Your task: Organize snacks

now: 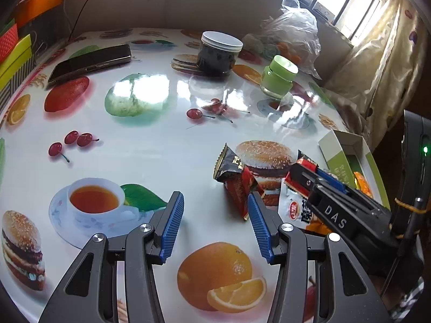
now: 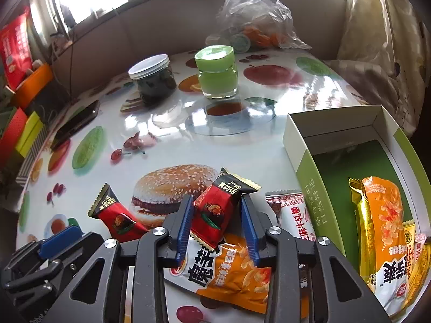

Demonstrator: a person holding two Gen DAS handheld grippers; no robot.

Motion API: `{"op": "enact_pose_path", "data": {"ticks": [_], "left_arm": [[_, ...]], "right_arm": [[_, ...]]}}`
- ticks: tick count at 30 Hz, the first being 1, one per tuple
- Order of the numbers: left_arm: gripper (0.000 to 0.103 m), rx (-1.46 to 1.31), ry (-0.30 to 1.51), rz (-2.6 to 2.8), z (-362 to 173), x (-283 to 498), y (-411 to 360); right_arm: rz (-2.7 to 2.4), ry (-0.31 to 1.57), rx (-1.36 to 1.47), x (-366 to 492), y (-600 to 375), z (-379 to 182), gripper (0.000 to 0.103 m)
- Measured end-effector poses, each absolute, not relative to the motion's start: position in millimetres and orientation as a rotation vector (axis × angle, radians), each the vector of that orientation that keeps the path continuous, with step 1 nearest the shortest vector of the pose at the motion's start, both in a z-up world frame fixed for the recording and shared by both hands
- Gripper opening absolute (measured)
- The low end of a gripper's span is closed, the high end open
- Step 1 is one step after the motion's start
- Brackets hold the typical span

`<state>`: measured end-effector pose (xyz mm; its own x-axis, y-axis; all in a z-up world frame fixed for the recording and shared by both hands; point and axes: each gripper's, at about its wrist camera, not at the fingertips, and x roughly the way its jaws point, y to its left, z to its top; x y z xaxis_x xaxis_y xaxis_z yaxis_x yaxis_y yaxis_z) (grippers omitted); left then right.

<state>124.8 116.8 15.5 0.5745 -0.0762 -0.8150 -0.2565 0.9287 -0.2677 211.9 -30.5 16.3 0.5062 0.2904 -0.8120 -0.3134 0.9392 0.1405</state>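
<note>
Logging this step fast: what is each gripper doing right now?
Left gripper: open, holding nothing, above the table.
Right gripper: open around the red-and-black snack packet, not yet clamped.

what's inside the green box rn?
The green box holds an orange-and-white snack packet lying over a gold packet; more wrappers sit at the right edge. Anything beneath them is covered.

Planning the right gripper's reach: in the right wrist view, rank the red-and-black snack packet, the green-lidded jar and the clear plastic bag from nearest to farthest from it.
1. Red-and-black snack packet: between the right gripper's open fingers.
2. Green-lidded jar: mid-table, straight ahead.
3. Clear plastic bag: at the table's far edge, slightly right.
</note>
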Motion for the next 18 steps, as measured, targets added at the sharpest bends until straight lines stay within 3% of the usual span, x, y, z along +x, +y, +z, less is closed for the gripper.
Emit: {"op": "enact_pose_path", "data": {"ticks": [7,18], "left_arm": [[0.051,-0.399,0.957,0.100,18,134,113],[0.051,-0.448,0.974,0.100,9,150,112]], "right_arm": [[0.377,0.959,-0.021,211,-34,18,0.015],[0.402,0.945,0.006,210,-38,21,0.008]]}}
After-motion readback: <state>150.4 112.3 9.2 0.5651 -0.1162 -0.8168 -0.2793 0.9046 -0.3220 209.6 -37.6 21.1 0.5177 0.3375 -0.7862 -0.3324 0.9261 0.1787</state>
